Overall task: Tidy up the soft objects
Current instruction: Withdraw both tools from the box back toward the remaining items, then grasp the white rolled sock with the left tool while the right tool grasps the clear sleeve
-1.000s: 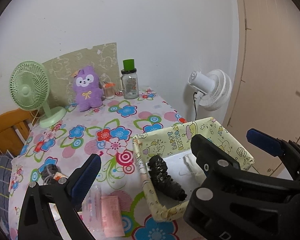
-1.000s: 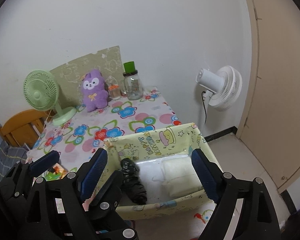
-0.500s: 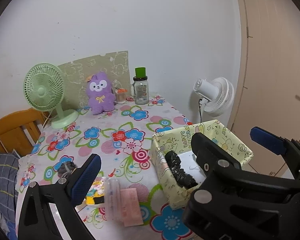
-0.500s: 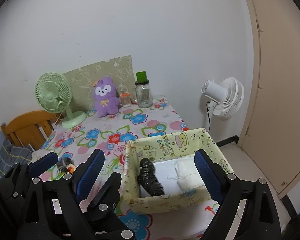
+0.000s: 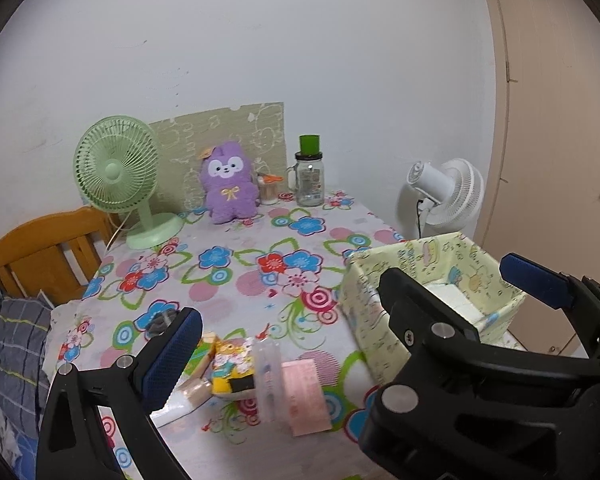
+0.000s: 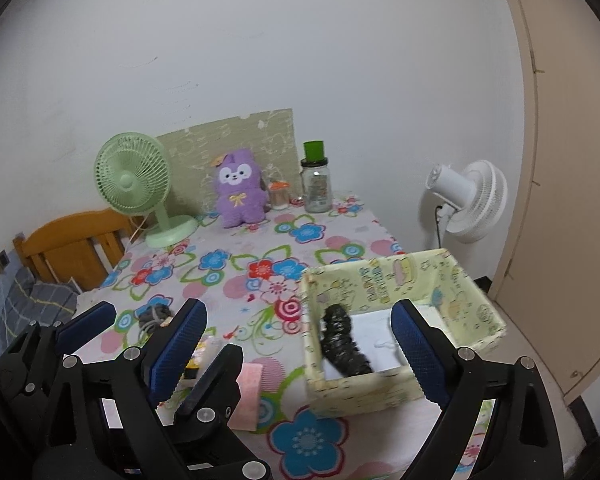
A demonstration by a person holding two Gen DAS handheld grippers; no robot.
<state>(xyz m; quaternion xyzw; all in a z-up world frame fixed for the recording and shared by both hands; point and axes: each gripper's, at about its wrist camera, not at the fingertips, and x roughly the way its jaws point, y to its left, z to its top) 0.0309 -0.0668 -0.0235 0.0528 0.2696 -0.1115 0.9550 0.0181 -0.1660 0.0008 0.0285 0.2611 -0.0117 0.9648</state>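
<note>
Here the yellow box at the near right edge of the table serves as landmark. Only the right wrist view looks down into the box: a crumpled black lump lies along its left inner wall, beside a white folded pad on the floor of the box. The left wrist view shows the box from lower and further left, partly behind the right gripper's black frame; of the contents only a strip of the white pad appears, the black lump hidden.

Left of the box, near the front table edge, a clutter of small packets: a pink slip, a clear tube, a yellow packet. The left view shows these plainly; in the right view the gripper frames cover most of them. A dark grey bundle lies further left of the box.

Far behind the box, by the wall: a purple plush toy, upright, fluffy, white face, yellow bow; a green fan to its left, a glass jar with a green lid to its right. A white fan stands beyond the table, behind the box.

Right gripper: jaws have just been opening, now spread wide, nothing between the pads; it hovers over the box's near left corner. Left gripper: jaws wide apart, empty, above the packets.
</note>
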